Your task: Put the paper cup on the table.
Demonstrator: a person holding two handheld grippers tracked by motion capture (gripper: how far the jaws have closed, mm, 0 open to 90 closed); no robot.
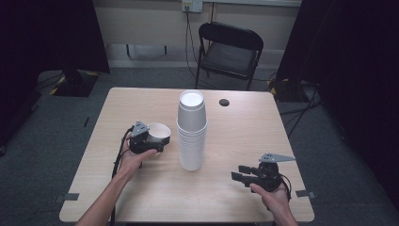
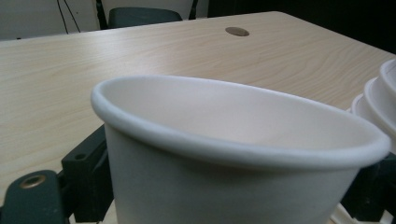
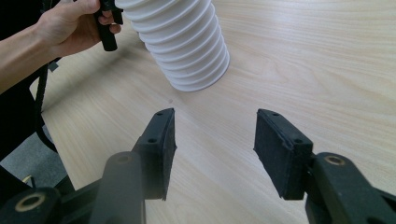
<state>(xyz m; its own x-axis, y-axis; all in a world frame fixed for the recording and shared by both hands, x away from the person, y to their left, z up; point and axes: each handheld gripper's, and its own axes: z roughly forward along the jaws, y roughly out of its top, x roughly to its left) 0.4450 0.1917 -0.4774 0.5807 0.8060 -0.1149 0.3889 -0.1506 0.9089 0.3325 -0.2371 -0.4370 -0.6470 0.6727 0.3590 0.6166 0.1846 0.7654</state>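
Note:
A tall stack of white foam cups [image 1: 192, 134] stands upside down in the middle of the wooden table [image 1: 244, 136]. Left of it, my left gripper [image 1: 156, 141] is shut on a single white cup [image 1: 159, 131], held upright with its mouth up. In the left gripper view this cup [image 2: 224, 154] sits between the two black jaws, and the stack's rims [image 2: 379, 95] show at the right edge. Whether the cup rests on the table I cannot tell. My right gripper [image 1: 241, 175] hovers near the front right, open, its pads [image 3: 164, 144] apart with nothing between them. It faces the stack [image 3: 184, 44].
A dark round cable hole [image 1: 224, 102] lies in the tabletop behind the stack. A black folding chair [image 1: 229, 47] stands beyond the far edge. The person's left hand [image 3: 70, 23] and the cable trailing from the left gripper are at the table's left front.

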